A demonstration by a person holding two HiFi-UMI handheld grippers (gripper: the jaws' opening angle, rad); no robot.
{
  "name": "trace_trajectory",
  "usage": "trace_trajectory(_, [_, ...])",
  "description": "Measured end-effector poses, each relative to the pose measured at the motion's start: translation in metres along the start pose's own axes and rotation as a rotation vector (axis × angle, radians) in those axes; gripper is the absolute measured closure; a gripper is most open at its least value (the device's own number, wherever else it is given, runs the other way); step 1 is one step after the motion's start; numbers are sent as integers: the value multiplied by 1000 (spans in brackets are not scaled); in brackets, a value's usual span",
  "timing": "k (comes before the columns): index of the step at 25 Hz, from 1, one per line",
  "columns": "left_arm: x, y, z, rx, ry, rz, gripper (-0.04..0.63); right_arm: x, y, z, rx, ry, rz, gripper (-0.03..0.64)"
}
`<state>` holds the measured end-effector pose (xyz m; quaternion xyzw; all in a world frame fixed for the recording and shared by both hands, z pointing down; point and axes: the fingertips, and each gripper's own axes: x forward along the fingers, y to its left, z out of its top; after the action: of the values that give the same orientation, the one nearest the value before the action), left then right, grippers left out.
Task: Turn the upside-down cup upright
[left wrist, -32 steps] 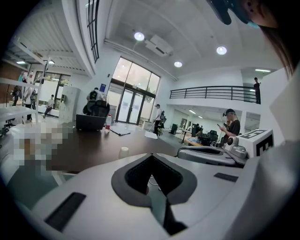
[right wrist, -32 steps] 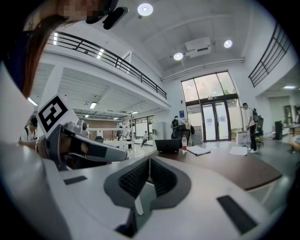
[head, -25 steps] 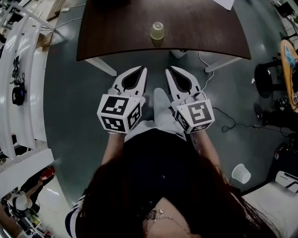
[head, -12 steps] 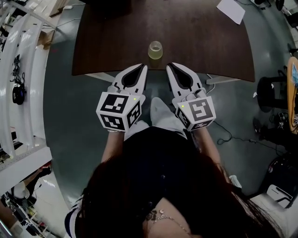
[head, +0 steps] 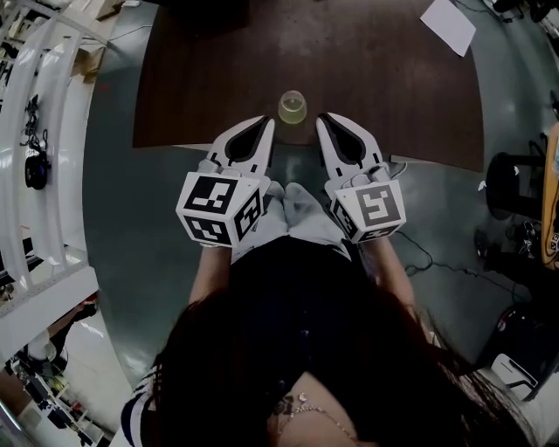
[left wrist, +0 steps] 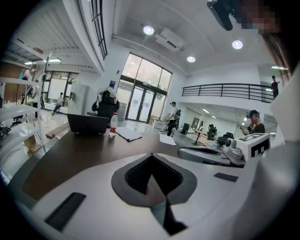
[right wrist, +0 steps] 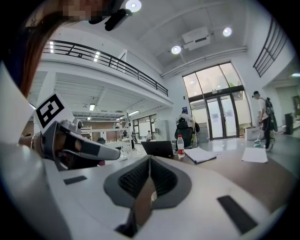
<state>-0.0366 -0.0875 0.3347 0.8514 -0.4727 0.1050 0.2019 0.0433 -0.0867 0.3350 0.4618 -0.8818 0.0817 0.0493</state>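
A pale yellowish translucent cup (head: 293, 106) stands on the dark brown table (head: 201, 87), close to its front edge. It looks base-up, though the picture is too small to be sure. My left gripper (head: 268, 121) is shut and empty, its tip at the table's front edge just left of the cup. My right gripper (head: 324, 117) is likewise shut and empty, its tip just right of the cup. Neither touches the cup. In the left gripper view the left gripper's (left wrist: 151, 155) jaws meet over the table top. In the right gripper view the right gripper's (right wrist: 150, 158) jaws are pressed together.
A white sheet of paper (head: 447, 24) lies at the table's far right. A laptop (left wrist: 88, 124), a water bottle (left wrist: 112, 124) and a notebook (left wrist: 129, 135) sit at the far side. White shelving (head: 44, 157) runs along the left. A cable (head: 428, 253) lies on the floor at the right.
The person has stepped toward the table. Table and cup have come nearer in the head view, and both gripper tips now reach the front edge, either side of the cup.
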Motion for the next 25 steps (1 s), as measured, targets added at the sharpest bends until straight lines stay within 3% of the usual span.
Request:
trace_trajectory(18, [42,44,-9,-47,68,-41,594,49,-17,-36,22,101,-1,594])
trace_trajectory(25, [54,56,-26,-64,99,-41,594,60,-19,-66,52,149,18,497])
